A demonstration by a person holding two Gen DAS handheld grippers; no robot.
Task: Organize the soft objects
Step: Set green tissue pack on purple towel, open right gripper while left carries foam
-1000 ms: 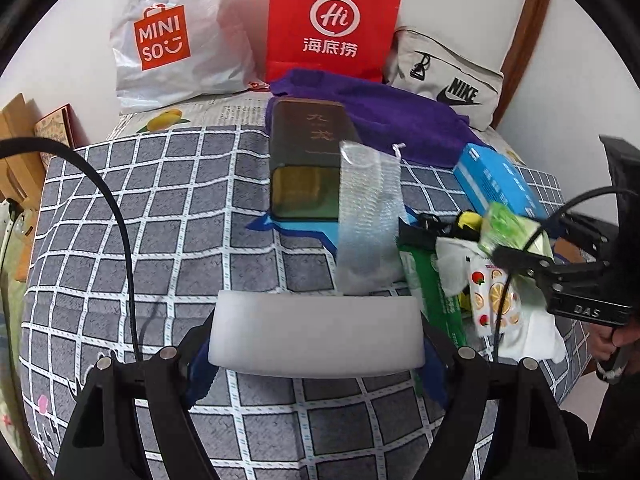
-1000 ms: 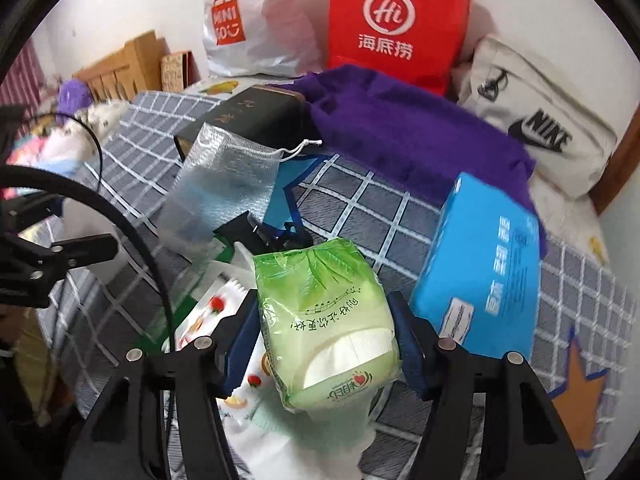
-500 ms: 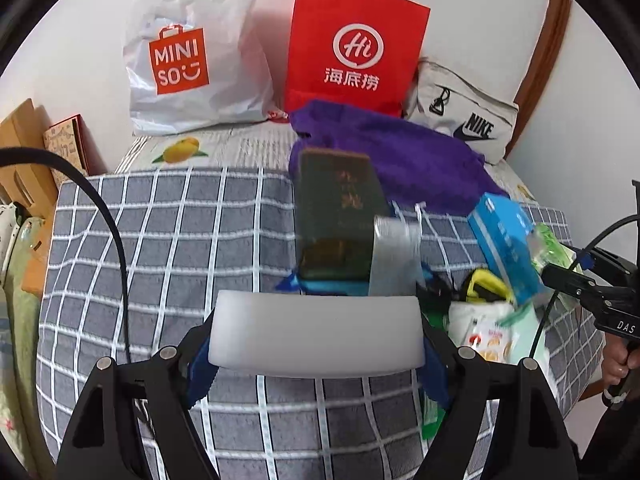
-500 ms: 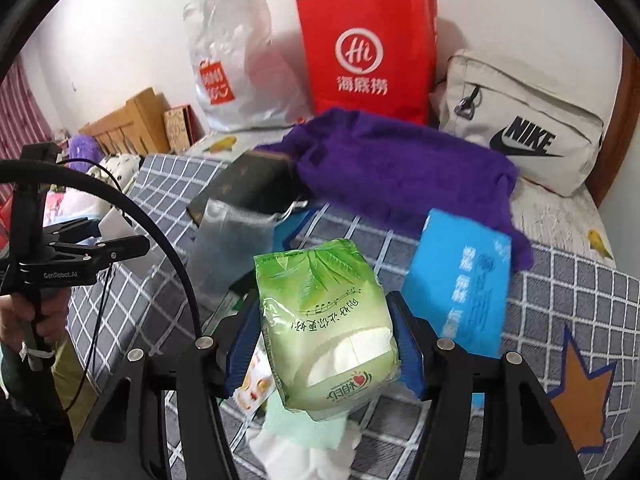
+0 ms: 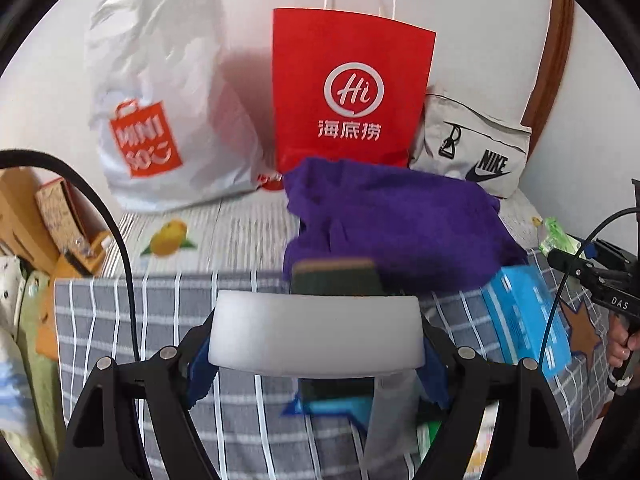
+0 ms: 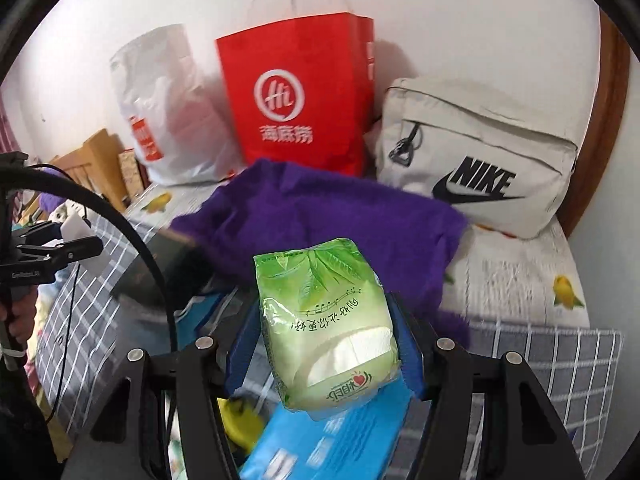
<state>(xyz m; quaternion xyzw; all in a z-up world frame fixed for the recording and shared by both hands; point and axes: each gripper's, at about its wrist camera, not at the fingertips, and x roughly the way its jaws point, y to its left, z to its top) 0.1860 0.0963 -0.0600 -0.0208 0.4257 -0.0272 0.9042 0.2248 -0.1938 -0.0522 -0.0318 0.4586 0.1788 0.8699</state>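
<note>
Here the left gripper has its jaws clamped on a white foam block, and the right gripper grips a green tissue pack, both held above the bed with its grey checked cover. Along the bed's far edge, against the wall, stand a red paper bag, a white plastic bag and a beige pouch; a purple cloth lies before them.

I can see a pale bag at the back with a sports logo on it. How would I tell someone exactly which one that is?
Look at the row of bags leaning on the white wall behind the bed. Right of the tall red paper carrier bag lies a low beige fabric zip pouch, behind the purple fleece blanket. It alone is cloth, with a black Nike swoosh.
</note>
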